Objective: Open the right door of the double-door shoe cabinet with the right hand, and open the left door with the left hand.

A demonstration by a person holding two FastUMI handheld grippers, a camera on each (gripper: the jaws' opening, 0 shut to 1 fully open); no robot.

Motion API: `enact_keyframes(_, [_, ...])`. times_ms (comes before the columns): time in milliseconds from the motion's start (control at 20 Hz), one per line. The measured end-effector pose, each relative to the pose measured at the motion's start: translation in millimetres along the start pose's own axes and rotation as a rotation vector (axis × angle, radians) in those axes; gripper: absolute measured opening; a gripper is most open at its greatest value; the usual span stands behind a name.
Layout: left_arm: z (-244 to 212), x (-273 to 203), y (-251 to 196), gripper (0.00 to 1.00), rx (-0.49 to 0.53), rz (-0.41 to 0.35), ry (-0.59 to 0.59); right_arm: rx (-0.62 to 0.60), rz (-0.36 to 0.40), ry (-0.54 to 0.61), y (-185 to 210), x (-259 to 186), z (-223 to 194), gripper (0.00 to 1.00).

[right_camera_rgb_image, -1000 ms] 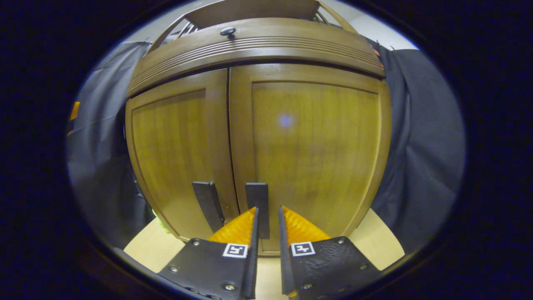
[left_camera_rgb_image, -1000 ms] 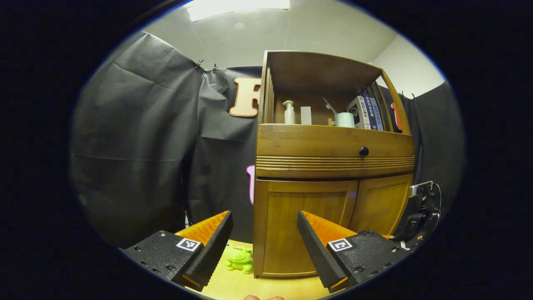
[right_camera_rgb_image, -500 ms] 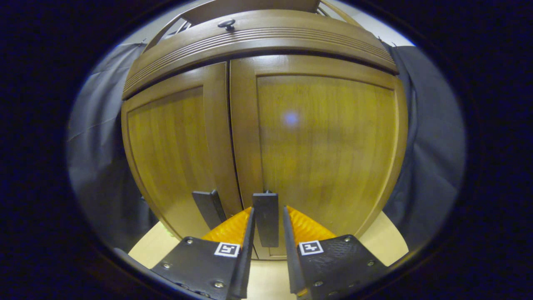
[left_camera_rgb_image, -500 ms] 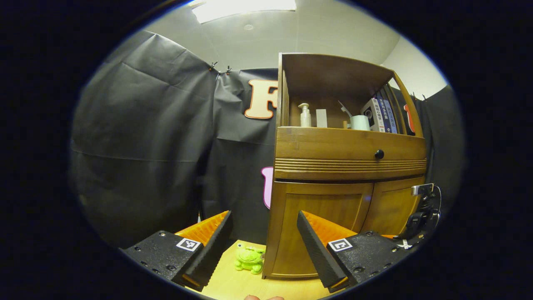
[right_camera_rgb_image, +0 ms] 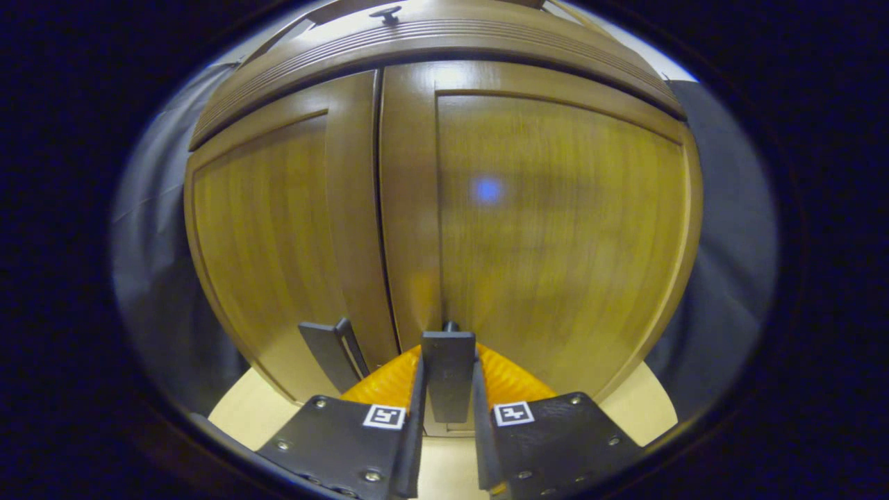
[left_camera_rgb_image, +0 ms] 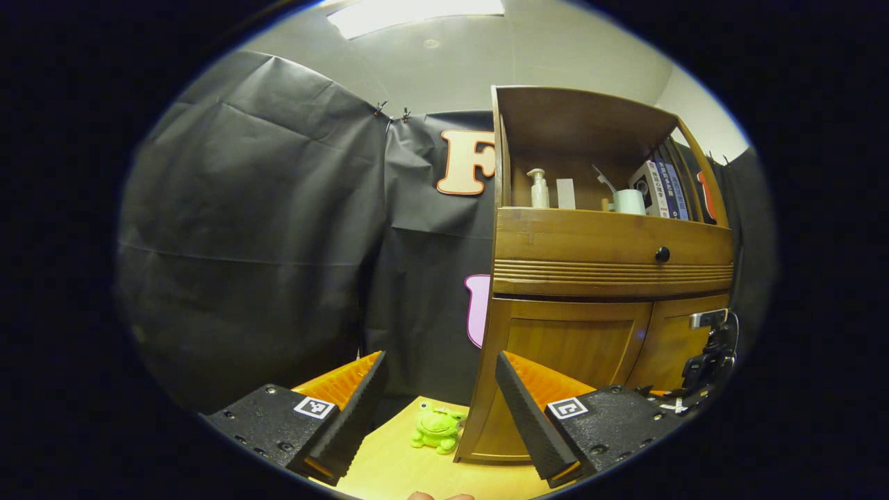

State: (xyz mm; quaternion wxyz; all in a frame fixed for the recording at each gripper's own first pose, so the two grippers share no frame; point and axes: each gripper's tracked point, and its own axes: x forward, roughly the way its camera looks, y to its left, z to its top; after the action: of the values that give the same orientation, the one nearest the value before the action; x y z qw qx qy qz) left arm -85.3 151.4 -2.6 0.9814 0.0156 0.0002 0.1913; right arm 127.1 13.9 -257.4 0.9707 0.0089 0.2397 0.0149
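We see our right gripper (right_camera_rgb_image: pixel 448 389) clamped on the right door's handle (right_camera_rgb_image: pixel 449 371), beside the cabinet's centre seam (right_camera_rgb_image: pixel 379 208). Our left gripper (left_camera_rgb_image: pixel 439 399) hangs spread, well left of the cabinet (left_camera_rgb_image: pixel 604 264).

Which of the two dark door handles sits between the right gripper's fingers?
The right door's dark flat handle, between the right gripper fingers; the left door's handle stands free beside it.

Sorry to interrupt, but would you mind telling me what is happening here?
A person is opening a brown wooden double-door shoe cabinet with two handheld grippers. The right gripper has its fingers on either side of the dark flat handle of the right door, and both doors look closed. The left gripper is open and away from the cabinet, beside a small green frog toy.
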Motion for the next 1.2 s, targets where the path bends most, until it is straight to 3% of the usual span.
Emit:
enact_keyframes(100, [-2,0,-4,0.92,-0.007,-0.005,0.009,0.016,-0.025,0.002,1,-2,1,0.27])
enact_keyframes(250, [0,-2,-8,0.95,-0.015,-0.013,0.002,0.018,-0.053,0.004,-1,-5,0,0.27])
enact_keyframes(300, [0,-3,-9,0.92,-0.014,-0.015,-0.001,0.023,-0.060,-0.001,-1,-6,0,0.27])
enact_keyframes(400, [1,-4,-9,0.95,-0.007,-0.020,-0.003,0.047,-0.079,-0.007,-2,-8,0,0.27])
enact_keyframes(650, [4,-5,-15,0.92,0.004,-0.045,-0.008,0.047,-0.137,-0.042,-6,-14,4,0.27])
enact_keyframes(700, [4,-4,-18,0.95,0.005,-0.054,-0.007,0.051,-0.139,-0.048,-4,-18,5,0.27])
enact_keyframes(1100, [-4,-2,-64,0.96,-0.005,-0.208,0.012,0.066,-0.184,-0.062,-7,-22,8,0.27])
enact_keyframes(1150, [-5,-2,-72,0.92,-0.007,-0.233,0.017,0.067,-0.192,-0.061,-8,-22,9,0.31])
enact_keyframes(1200, [-7,-3,-79,0.95,-0.008,-0.257,0.022,0.074,-0.200,-0.061,-8,-22,9,0.27])
